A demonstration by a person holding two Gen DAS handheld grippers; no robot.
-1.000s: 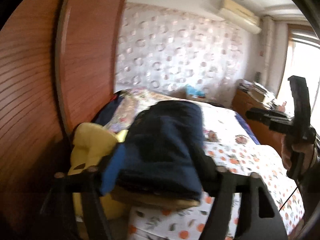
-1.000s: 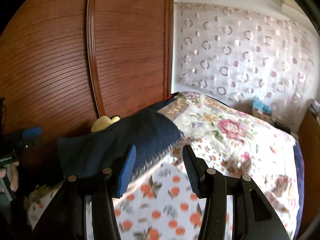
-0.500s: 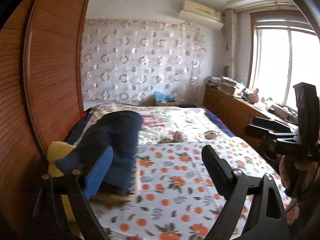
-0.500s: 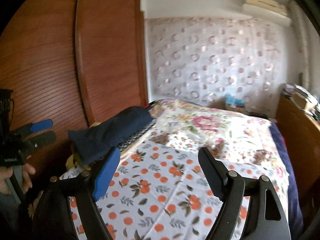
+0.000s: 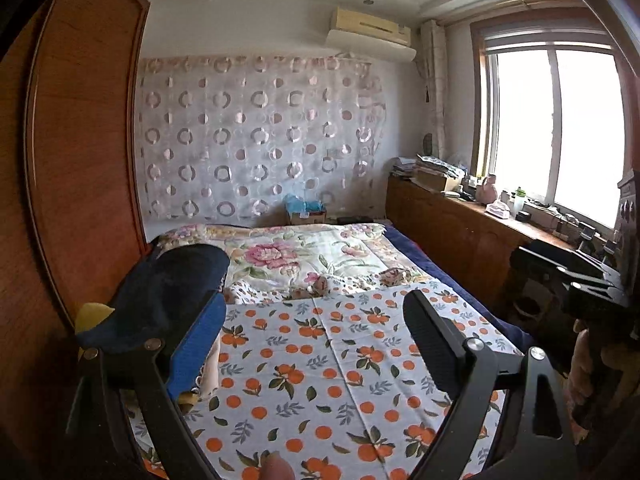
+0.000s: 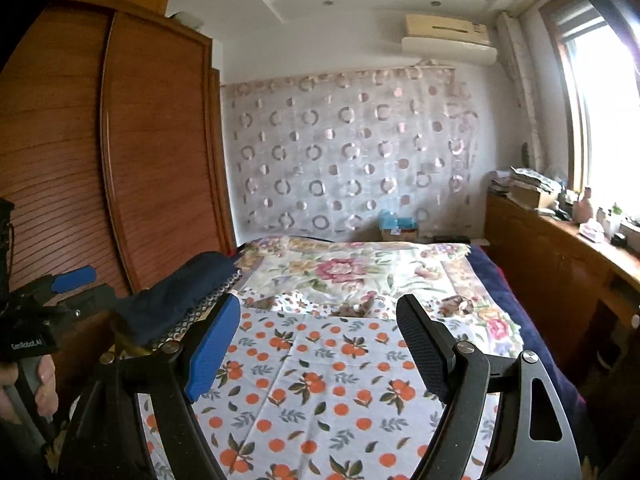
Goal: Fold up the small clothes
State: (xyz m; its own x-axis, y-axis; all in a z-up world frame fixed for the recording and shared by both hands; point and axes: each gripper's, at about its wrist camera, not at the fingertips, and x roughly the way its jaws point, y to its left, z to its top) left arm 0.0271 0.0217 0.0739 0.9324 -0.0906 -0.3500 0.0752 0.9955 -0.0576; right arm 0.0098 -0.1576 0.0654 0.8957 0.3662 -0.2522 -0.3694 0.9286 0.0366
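Both grippers have just opened and drawn back: the left gripper (image 5: 316,332) and right gripper (image 6: 318,340) stand wide, empty. The folded navy garment (image 5: 168,296) now rests on the pile at the bed's (image 5: 320,380) far left edge, released. This piece appears done.

**One readable label: "GenRobot.AI"**

The only text that can be read is in the right wrist view. It is the white lettering "GenRobot.AI" on a black housing (image 6: 26,338) at the far left edge, well to the left of the right claw (image 6: 318,344) and about level with its fingers. The housing belongs to the left claw (image 6: 80,286), held in a hand (image 6: 38,384) just below the label.

In the left wrist view no lettering can be made out. The air conditioner (image 5: 370,34), high above the claw, and the boxes on the window tabletop (image 5: 496,220), to its right, carry nothing legible.
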